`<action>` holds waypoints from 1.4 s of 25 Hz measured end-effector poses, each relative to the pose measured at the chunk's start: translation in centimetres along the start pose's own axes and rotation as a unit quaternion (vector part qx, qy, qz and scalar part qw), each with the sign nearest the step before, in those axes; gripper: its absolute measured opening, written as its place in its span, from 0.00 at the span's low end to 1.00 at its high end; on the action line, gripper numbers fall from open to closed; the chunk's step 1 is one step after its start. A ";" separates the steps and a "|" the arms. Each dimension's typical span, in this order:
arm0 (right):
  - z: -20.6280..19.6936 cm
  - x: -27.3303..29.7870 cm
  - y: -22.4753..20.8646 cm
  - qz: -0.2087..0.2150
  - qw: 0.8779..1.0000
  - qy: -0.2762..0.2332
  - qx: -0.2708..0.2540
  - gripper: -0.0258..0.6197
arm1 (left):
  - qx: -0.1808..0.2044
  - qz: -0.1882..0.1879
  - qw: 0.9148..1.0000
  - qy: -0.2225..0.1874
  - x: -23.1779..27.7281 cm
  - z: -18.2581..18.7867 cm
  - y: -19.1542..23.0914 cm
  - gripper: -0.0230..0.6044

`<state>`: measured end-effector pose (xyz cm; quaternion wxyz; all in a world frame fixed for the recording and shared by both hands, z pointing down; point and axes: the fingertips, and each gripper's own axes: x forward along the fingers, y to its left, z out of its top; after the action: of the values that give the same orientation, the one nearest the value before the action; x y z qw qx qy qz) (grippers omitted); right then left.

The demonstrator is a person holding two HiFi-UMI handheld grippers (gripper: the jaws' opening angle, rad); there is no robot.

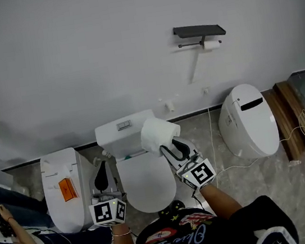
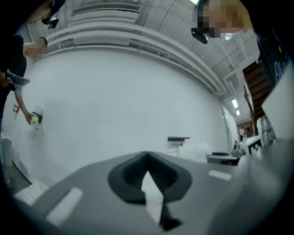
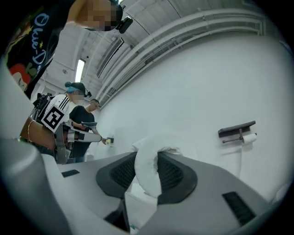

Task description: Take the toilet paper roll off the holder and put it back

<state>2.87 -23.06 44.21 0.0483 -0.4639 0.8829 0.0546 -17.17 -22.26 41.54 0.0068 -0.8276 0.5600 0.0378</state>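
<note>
Awaiting rehanging, the roll is pinched by the right gripper well below the holder; the left gripper is closed, empty.

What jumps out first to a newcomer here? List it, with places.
First, the fat white toilet paper roll clamped in the right tongs, held over the tank of the middle toilet. Next, the dark holder high on the white wall at upper right, a small roll hanging under it. The left tongs, shut and empty, sit low at that toilet's left side.
</note>
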 end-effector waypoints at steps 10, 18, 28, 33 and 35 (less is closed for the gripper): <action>2.8 -2.2 -0.5 -0.047 0.997 -0.055 0.018 0.25 | -0.013 -0.005 1.000 -0.013 -0.2 0.8 -0.3 0.02; 2.9 -2.7 -1.3 -0.054 0.997 -0.056 0.027 0.25 | 0.004 -0.014 1.000 -0.022 0.0 1.3 -1.3 0.03; 2.1 -3.1 -2.0 -0.060 0.997 -0.043 0.034 0.25 | 0.005 -0.003 1.000 -0.020 -0.2 1.3 -0.9 0.03; -0.9 -1.0 -3.3 -0.014 0.999 0.050 0.003 0.25 | 0.006 0.001 1.000 -0.019 -0.6 1.3 -0.8 0.03; -2.5 0.5 -4.4 0.012 0.995 0.103 -0.016 0.25 | 0.005 0.005 1.000 -0.018 -0.8 1.3 -0.7 0.03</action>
<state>6.14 -26.30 46.42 -0.0506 -0.4573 0.8876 0.0217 -16.90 -21.16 40.32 0.0204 -0.8242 0.5637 0.0501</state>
